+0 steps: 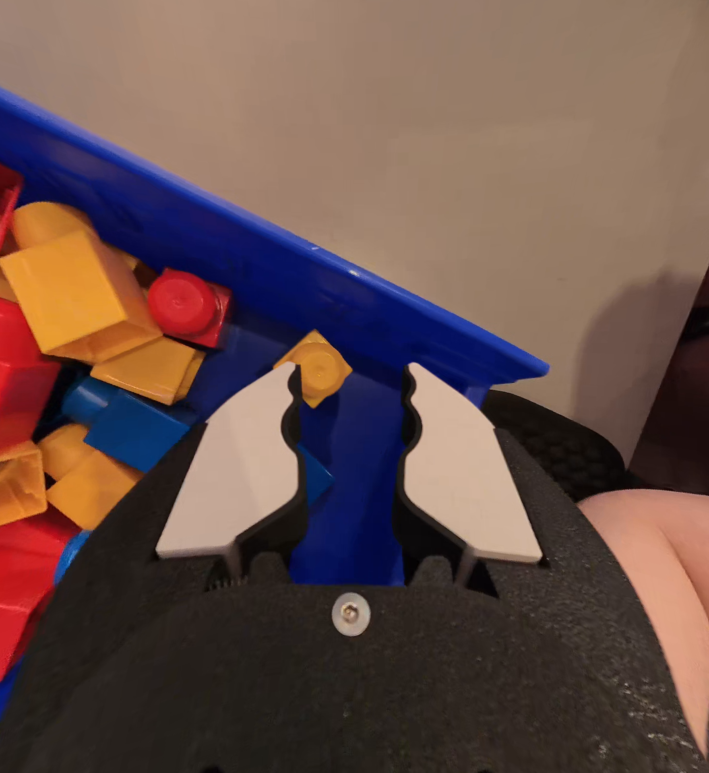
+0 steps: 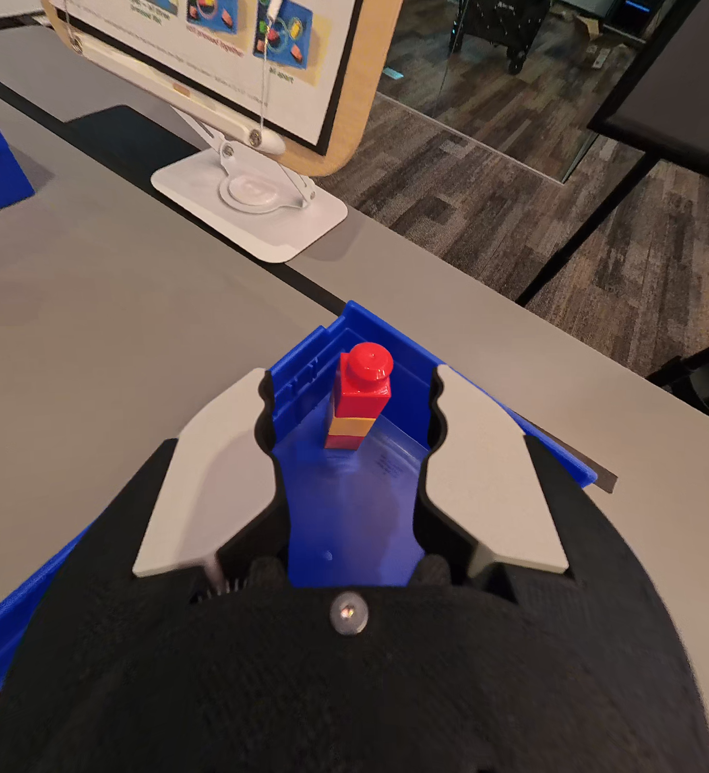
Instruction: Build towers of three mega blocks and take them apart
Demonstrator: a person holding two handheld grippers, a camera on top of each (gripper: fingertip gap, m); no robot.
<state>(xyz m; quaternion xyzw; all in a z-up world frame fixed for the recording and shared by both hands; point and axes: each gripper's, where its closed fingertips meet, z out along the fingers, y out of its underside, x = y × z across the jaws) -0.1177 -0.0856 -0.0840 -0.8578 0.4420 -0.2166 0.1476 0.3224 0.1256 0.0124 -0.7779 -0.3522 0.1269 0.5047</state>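
While the left gripper (image 1: 350, 372) gapes beside a small yellow plastic block (image 1: 317, 370), ungripped, the right gripper (image 2: 349, 376) spreads wide, free of a red-yellow-red block tower (image 2: 359, 401).

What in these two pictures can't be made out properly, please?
- Left wrist view: the bin floor and the lower blocks, hidden under the pile and behind the left gripper.
- Left wrist view: whether a pad touches the small yellow block; its left edge is covered.
- Right wrist view: the foot of the tower, blurred; the near end of its bin, behind the right gripper.
- Right wrist view: the screen, cut off by the top edge.
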